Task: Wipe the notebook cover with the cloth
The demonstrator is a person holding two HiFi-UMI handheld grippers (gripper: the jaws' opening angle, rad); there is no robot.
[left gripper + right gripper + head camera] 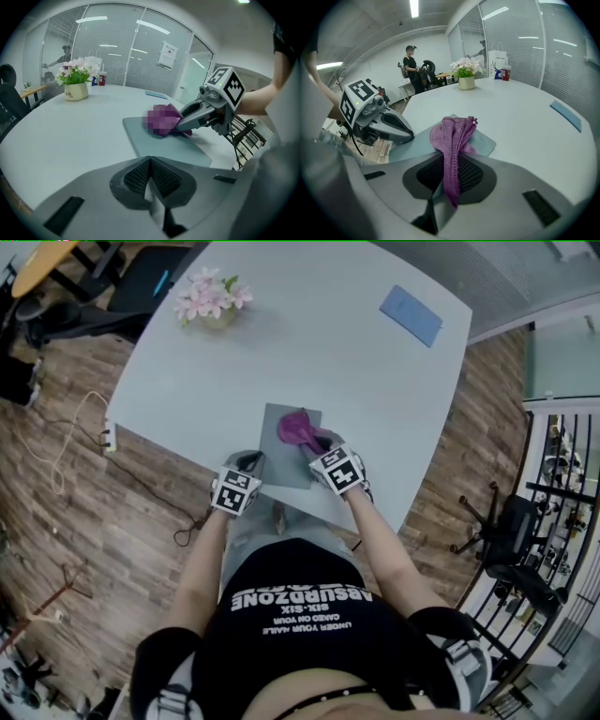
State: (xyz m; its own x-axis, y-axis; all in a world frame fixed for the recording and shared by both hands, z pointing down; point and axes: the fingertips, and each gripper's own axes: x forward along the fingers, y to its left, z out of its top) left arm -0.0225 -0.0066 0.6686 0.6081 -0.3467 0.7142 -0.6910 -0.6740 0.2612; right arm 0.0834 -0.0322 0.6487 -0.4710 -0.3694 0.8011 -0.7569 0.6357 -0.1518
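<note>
The notebook (280,468) lies at the tabletop's (319,343) near edge. The right gripper's (319,446) jaws pinch the cloth (298,427) on its cover. The left gripper's (249,463) jaws are together and empty by its near corner. Best to sweep flat with light pressure.

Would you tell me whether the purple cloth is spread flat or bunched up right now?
Bunched up: the jaws of the right gripper pinch the cloth, which rises in gathered folds over the notebook, not laid flat.

Bright, even ceiling-strip lighting, soft shadows, strong fisheye warping with dark vignetted corners in both gripper views.
</note>
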